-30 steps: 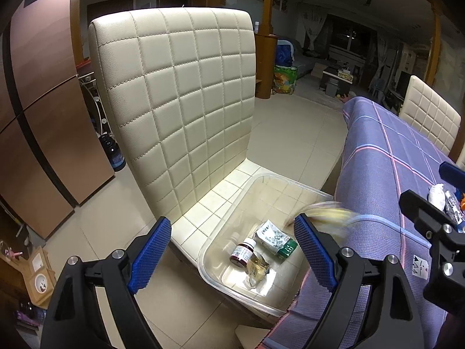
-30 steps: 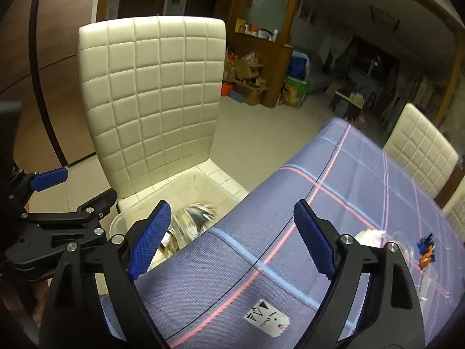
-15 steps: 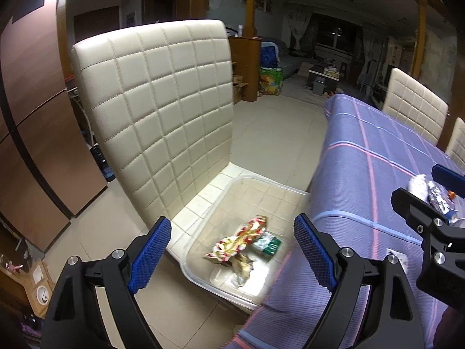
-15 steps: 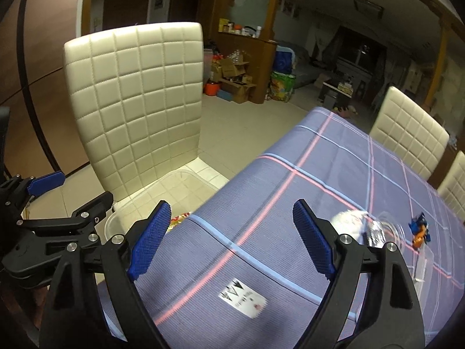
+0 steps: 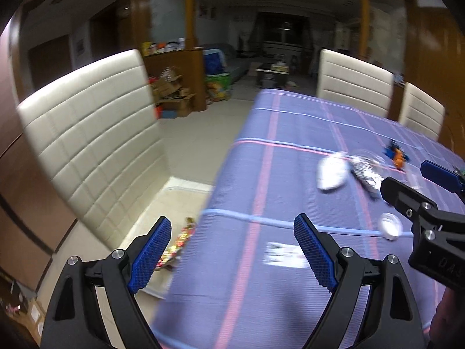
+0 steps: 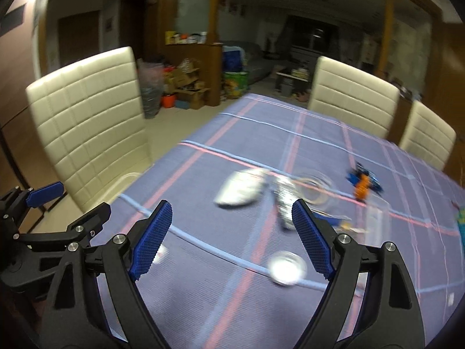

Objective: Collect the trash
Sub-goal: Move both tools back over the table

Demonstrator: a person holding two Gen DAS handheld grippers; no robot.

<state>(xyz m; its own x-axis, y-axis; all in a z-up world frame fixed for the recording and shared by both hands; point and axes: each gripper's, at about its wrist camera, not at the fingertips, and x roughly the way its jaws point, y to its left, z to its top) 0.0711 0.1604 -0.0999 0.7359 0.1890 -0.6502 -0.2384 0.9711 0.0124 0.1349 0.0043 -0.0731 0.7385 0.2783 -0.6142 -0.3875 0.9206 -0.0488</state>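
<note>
Left wrist view: the table, under a purple cloth with pink and blue lines, fills the right; a cream quilted chair stands at its left edge, tiled floor and a dim living room beyond. On the chair seat a clear bin holds a red-and-gold wrapper. The left gripper has its jaws wide apart, empty. The right gripper enters from the right.

Right wrist view: mid-table lie a white crumpled wad, blurred, its long axis slanting up to the right, and beside it a silver wrapper running toward the camera. The right gripper stands apart, empty.
</note>
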